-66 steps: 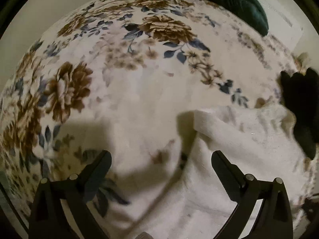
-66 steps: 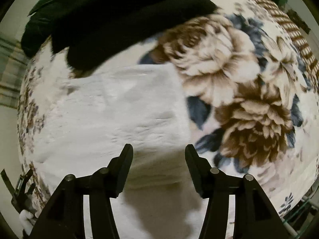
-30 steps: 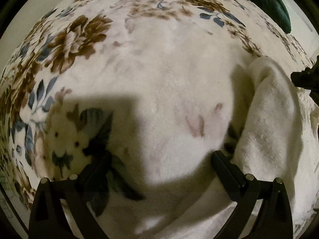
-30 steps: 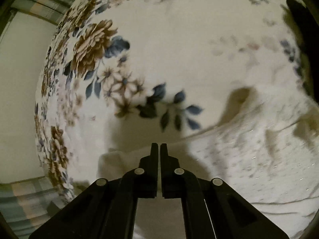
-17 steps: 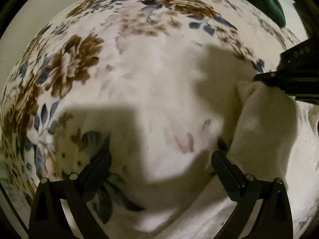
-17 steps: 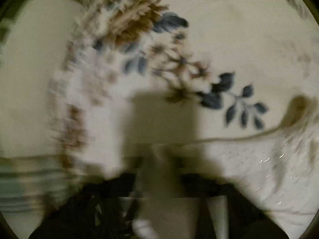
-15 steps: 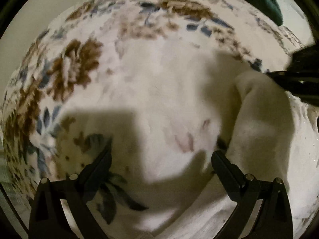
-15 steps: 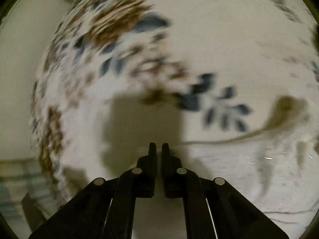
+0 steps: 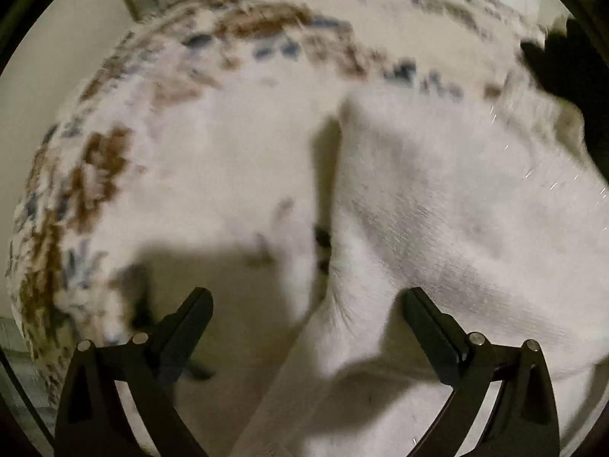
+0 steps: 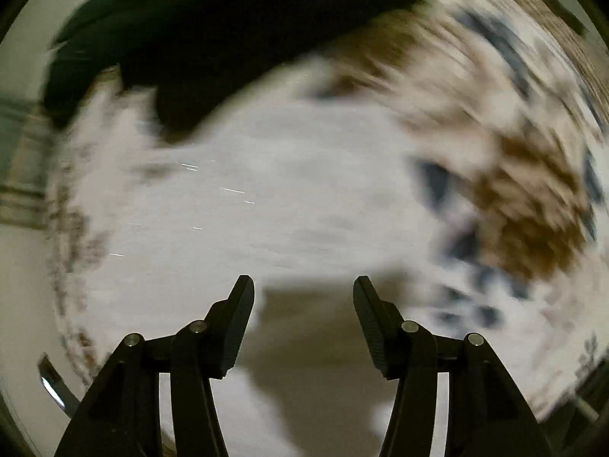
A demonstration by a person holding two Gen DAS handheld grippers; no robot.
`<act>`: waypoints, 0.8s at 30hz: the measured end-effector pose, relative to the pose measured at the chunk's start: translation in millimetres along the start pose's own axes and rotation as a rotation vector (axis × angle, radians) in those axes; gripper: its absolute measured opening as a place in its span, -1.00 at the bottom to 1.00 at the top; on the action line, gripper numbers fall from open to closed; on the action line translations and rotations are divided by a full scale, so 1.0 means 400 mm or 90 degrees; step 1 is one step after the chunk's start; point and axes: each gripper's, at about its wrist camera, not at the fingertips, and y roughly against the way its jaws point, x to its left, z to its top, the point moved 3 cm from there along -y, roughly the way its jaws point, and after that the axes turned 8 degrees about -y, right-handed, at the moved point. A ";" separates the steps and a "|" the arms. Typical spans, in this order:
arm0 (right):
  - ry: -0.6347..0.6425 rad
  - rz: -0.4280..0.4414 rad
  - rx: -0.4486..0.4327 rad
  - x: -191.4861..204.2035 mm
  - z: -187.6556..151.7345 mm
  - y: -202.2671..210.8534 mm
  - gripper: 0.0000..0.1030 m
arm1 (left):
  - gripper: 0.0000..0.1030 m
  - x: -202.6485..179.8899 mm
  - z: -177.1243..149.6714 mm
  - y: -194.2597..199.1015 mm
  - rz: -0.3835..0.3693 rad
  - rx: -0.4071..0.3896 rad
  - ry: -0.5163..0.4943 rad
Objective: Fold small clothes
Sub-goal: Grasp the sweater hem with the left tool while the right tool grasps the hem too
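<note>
Right tool [image 10: 303,297] jaws just opening, nothing between them; white garment [image 10: 236,221] on floral bedspread [image 10: 525,205] ahead and left. Left tool [image 9: 306,318] spread wide, empty, straddling the garment's fold edge, which runs away from it; looks nearer.

White cloth [image 9: 456,209]: plain, fine knit texture, few glinting threads. Blanket [image 9: 213,160]: cream ground, brown flowers, blue-grey leaves; print blurred in both views [image 10: 525,198]. Black garment [image 10: 236,49] at top of right view, dark green one [image 10: 80,57] beside it. Left tongs [image 9: 307,321] and right tongs [image 10: 303,314]: black, silver rivets.
</note>
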 end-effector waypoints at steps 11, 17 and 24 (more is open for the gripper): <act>-0.006 0.063 0.049 -0.195 -0.181 0.076 0.17 | 1.00 0.056 -0.181 0.144 -0.045 0.010 -0.025; -0.005 0.030 0.136 -0.392 -0.427 0.027 0.17 | 1.00 0.067 -0.457 0.167 -0.051 0.099 -0.001; -0.017 0.041 0.155 -0.520 -0.525 -0.037 0.17 | 0.99 0.054 -0.638 0.104 -0.047 0.156 0.027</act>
